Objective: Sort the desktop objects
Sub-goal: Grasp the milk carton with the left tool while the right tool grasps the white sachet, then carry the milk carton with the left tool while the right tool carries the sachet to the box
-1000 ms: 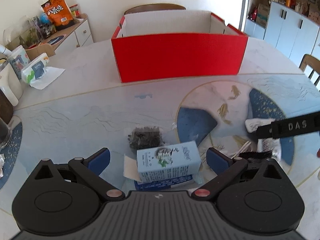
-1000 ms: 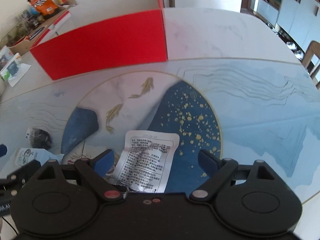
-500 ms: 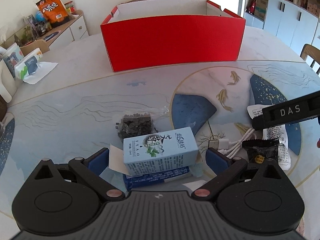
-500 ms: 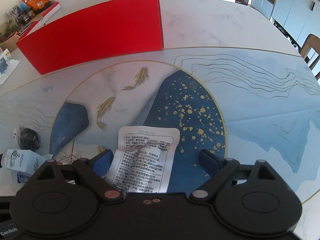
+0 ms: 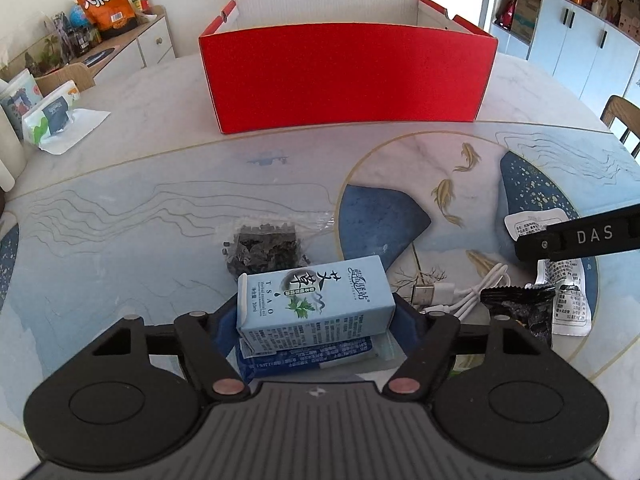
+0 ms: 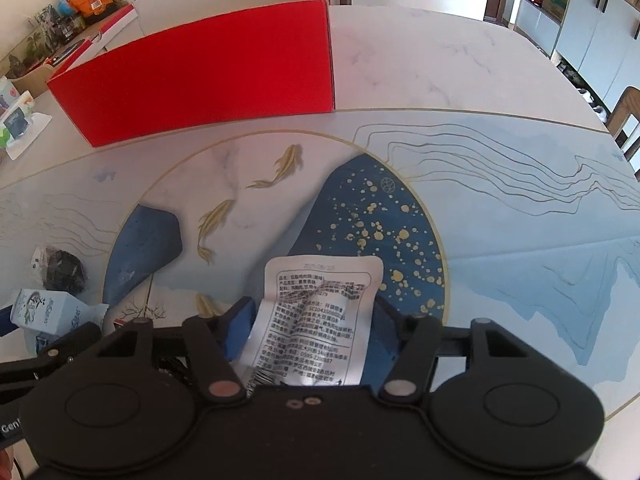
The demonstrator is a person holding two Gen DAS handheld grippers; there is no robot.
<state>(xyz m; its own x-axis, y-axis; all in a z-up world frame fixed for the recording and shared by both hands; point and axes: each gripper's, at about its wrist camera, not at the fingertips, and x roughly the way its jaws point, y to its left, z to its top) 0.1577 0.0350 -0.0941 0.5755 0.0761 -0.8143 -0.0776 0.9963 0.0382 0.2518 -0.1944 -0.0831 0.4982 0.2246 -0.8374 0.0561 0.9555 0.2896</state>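
Pale blue carton [image 5: 314,304] lying on its side near the counter's [image 5: 160,184] front edge, atop a darker blue flat pack [image 5: 308,356]; pinched end to end by the left gripper [image 5: 316,316], jaws just closed in, pads against both ends. White printed sachet [image 6: 316,312] flat on the dark blue patch of the mat; nipped across its width by the right gripper [image 6: 312,324], jaws likewise just closed, sachet buckling between the pads. Neither item visibly lifted; cannot tell for certain. Close by: clear bag of dark bits [image 5: 262,250] just behind the carton; white cable [image 5: 468,294] and black crinkle-edged packet [image 5: 520,304] between carton and sachet. Red box [image 5: 344,76] standing open further back on the counter, well apart from the clutter; probably the sorting destination; inside wall white, floor out of sight, contents unknown. Progress judged early: two items gripped, none seen delivered; left to do — carry both to the box, then the bag, cable, black packet and flat pack.
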